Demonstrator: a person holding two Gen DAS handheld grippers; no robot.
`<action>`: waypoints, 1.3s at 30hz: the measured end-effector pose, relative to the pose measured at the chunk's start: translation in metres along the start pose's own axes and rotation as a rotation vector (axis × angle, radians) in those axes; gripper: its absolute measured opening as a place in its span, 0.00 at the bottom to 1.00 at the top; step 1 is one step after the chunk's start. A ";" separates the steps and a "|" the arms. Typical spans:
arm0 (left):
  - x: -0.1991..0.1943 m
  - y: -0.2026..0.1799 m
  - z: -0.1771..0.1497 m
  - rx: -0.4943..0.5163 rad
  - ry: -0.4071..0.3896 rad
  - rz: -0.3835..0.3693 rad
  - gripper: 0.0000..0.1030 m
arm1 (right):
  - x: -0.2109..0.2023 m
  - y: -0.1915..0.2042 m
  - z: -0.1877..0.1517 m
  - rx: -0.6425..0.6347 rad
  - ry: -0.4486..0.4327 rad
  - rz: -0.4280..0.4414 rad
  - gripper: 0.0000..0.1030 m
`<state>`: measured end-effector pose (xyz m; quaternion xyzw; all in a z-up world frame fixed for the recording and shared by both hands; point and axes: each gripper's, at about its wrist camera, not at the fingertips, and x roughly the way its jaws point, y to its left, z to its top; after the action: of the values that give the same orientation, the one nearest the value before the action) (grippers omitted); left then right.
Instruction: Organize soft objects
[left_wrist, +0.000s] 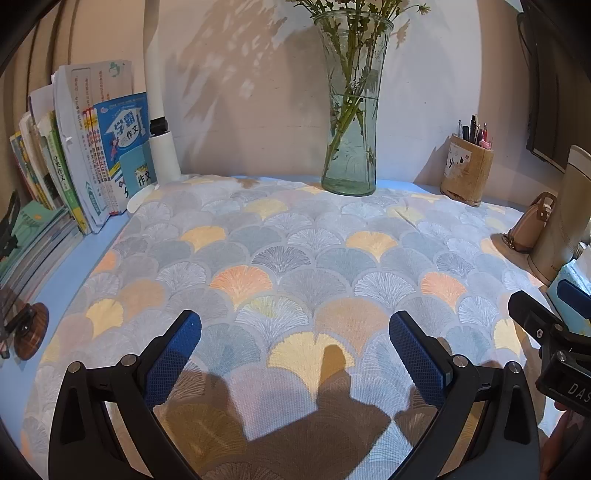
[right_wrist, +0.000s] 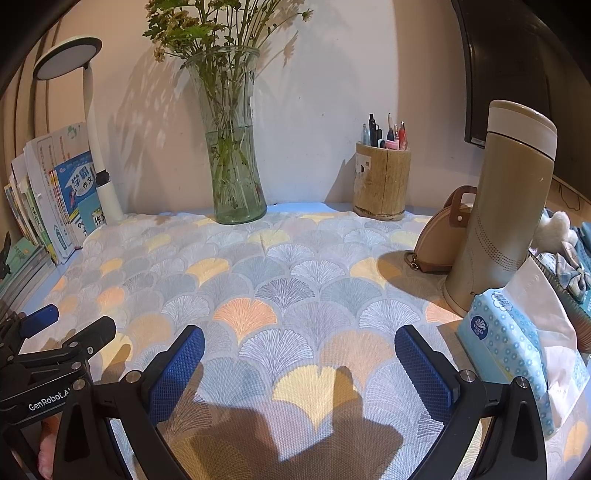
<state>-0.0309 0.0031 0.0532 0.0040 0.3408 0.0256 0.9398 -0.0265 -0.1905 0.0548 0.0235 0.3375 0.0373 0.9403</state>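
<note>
Left wrist view: left gripper (left_wrist: 295, 354) hangs w/ jaws spread wide, nothing between them, over the fan-pattern cloth (left_wrist: 288, 258). The cloth lies flat on the blue desk (left_wrist: 55, 280), running from under the fingers out ahead to the wall. Straight ahead is a broad bare stretch of cloth. Cloth's left edge runs diagonally off to the left of the tool, a strip of blue desk beyond it, then the books (left_wrist: 74, 155) and white lamp stem (left_wrist: 159, 110) front-left. Far edge of cloth ends at the glass vase (left_wrist: 349, 110), ahead and slightly right; the vase foot stands on that edge. Pen holder (left_wrist: 467, 170) ahead-right, small tan bag (left_wrist: 532, 225) and flask (left_wrist: 557, 218) further right, crowding that side. Right gripper (left_wrist: 550, 314) shows close at right.

Right wrist view: right gripper (right_wrist: 299, 358) also wide open, empty, above the same cloth (right_wrist: 280, 266). Open room ahead up to vase (right_wrist: 232, 140) front-left and pen holder (right_wrist: 382, 181) front-right. Right side tight: flask (right_wrist: 498, 206), bag (right_wrist: 439, 240) behind it, tissue pack (right_wrist: 506, 343) just beside the right finger, on cloth's right part. Left gripper (right_wrist: 66, 325) close at left; past it blue desk, books (right_wrist: 48, 195), lamp (right_wrist: 70, 59).
</note>
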 end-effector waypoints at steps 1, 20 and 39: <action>0.000 0.000 0.000 -0.001 0.000 0.000 0.99 | 0.001 0.000 -0.001 -0.001 0.001 0.001 1.00; 0.004 -0.003 0.000 0.009 0.040 0.058 0.99 | 0.003 -0.002 -0.003 -0.007 0.008 0.005 1.00; 0.006 -0.006 0.000 0.038 0.058 0.068 0.99 | 0.004 -0.003 -0.004 -0.017 0.015 0.012 1.00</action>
<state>-0.0263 -0.0029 0.0493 0.0326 0.3679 0.0515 0.9279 -0.0254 -0.1927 0.0489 0.0173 0.3440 0.0460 0.9377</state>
